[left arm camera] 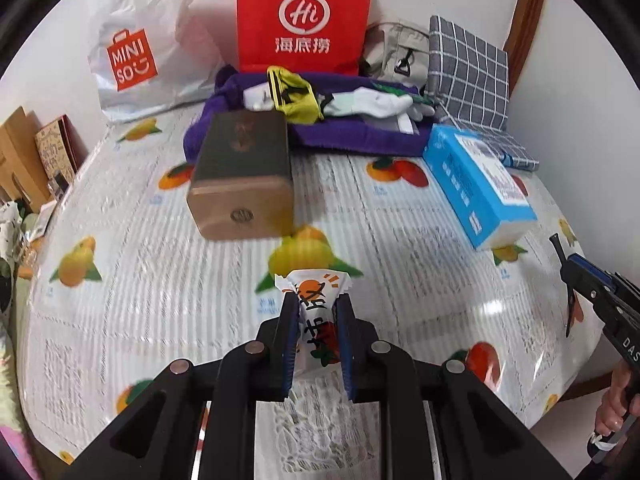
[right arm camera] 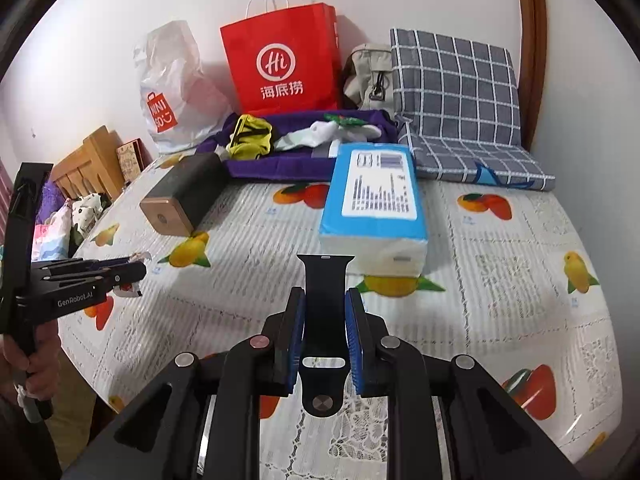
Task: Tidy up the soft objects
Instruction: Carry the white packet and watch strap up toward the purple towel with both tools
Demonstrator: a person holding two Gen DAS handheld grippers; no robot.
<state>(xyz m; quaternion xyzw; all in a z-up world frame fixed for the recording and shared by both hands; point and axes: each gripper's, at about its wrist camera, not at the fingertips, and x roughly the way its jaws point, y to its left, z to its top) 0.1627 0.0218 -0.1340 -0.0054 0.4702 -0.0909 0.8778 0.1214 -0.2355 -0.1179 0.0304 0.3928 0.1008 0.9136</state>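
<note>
My left gripper [left arm camera: 316, 312] is shut on a white snack packet [left arm camera: 316, 300] with orange print, held just above the fruit-patterned tablecloth [left arm camera: 140, 280]. My right gripper [right arm camera: 325, 312] is shut on a black watch strap [right arm camera: 326, 304], also above the cloth. Each gripper shows in the other view: the right one [left arm camera: 568, 292] at the right edge, the left one [right arm camera: 132, 270] at the left with the packet. At the back, a purple cloth [left arm camera: 340, 136] carries a yellow-black pouch [left arm camera: 294, 94] and white socks [left arm camera: 372, 102].
A brown wooden box [left arm camera: 240, 180] lies mid-table and a blue tissue pack [left arm camera: 476, 184] to the right. A red paper bag [left arm camera: 304, 16], a white Miniso bag [left arm camera: 132, 52], a beige bag [left arm camera: 400, 52] and a checked cushion [left arm camera: 468, 64] line the wall.
</note>
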